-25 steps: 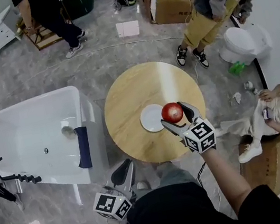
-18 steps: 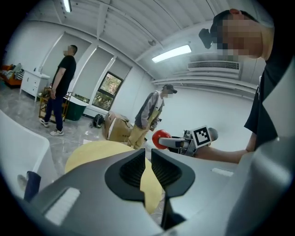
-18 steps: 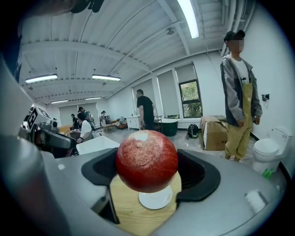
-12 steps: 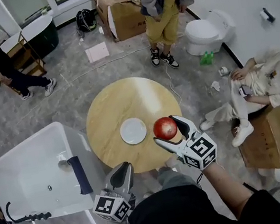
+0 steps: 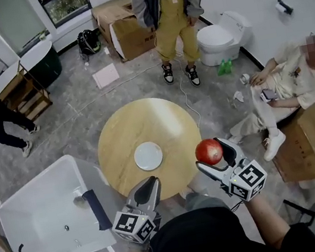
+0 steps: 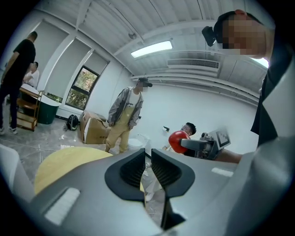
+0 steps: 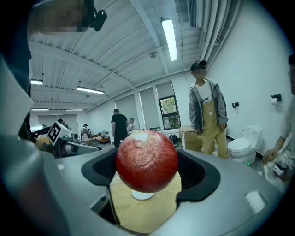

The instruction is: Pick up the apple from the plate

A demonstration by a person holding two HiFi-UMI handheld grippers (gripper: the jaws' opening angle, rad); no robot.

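A red apple (image 5: 208, 151) is held in the air by my right gripper (image 5: 210, 153), which is shut on it, off the right edge of the round wooden table (image 5: 157, 122). In the right gripper view the apple (image 7: 146, 160) fills the space between the jaws, with the white plate (image 7: 143, 195) showing small below it. The plate (image 5: 148, 156) lies bare on the table. My left gripper (image 5: 147, 192) hovers at the table's near edge; its jaws stand almost together with nothing between them (image 6: 148, 168). The apple (image 6: 177, 141) also shows in the left gripper view.
A white bathtub (image 5: 41, 221) stands left of the table. A person in yellow overalls (image 5: 169, 12) stands beyond it, beside a toilet (image 5: 221, 35). Another person (image 5: 292, 83) sits on the floor at right by cardboard boxes (image 5: 313, 152).
My right gripper has carried the apple away from the plate, to the right and off the table's edge. The head view has swung, and my left gripper has come up slightly.
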